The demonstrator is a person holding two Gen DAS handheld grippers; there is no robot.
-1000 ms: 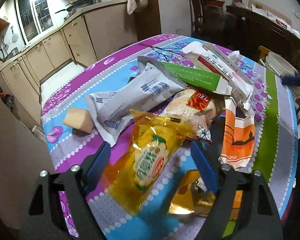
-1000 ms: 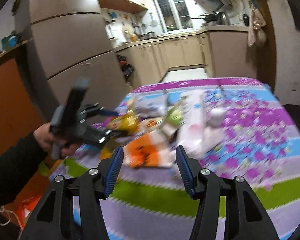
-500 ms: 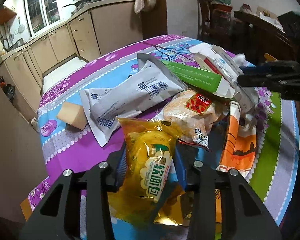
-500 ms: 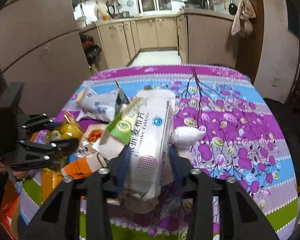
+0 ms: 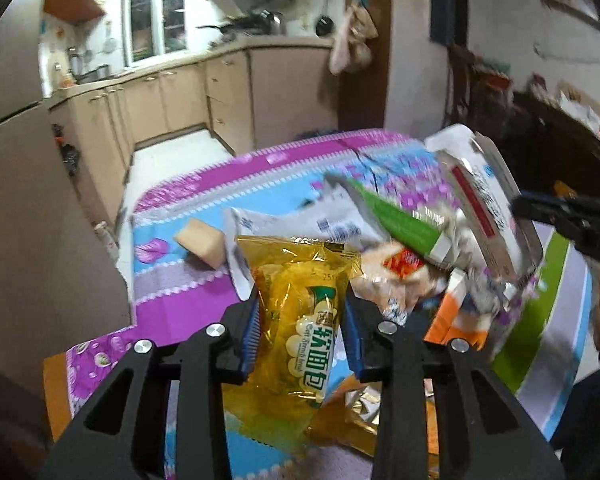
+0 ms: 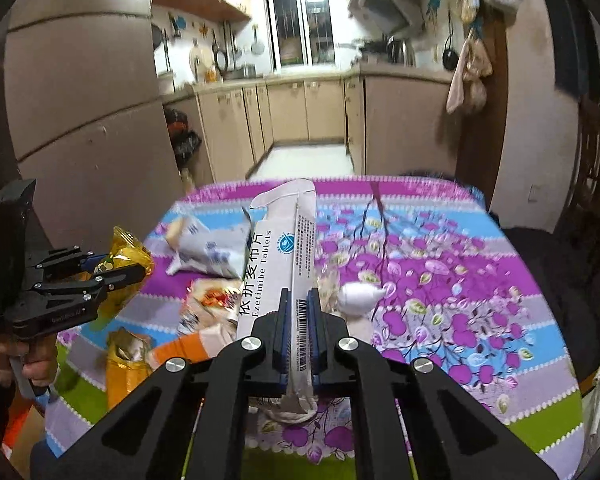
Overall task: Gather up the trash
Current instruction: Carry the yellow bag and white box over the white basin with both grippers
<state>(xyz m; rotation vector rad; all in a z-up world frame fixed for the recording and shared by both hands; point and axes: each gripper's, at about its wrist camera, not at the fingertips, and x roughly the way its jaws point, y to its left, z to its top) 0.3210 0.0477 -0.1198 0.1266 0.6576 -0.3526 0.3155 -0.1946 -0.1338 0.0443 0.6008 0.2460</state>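
My left gripper (image 5: 302, 300) has its blue pads pressed on a yellow bread bag (image 5: 300, 272), and its jaws are still closing. The bag hangs above the table; the right wrist view shows it (image 6: 128, 248) in that gripper (image 6: 140, 268) at the left. My right gripper (image 6: 300, 294) is shut on the near end of a long, flattened white tablet box (image 6: 276, 248), which slants up off the pile. In the left wrist view the box (image 5: 484, 184) and the right gripper (image 5: 520, 204) are at the right, blurred.
On the flowered tablecloth (image 6: 440, 272) lie a grey-white pouch (image 5: 332, 220), a green carton (image 5: 404, 224), a red-labelled snack bag (image 5: 400, 268), an orange wrapper (image 5: 456, 320), gold foil (image 5: 360, 408), a tan block (image 5: 204, 240) and a white tissue (image 6: 356, 296). Kitchen cabinets stand beyond.
The left jaws closed on the yellow bag and raised it off the table. The right gripper moved in over the white box, closed on it and tilted it up.
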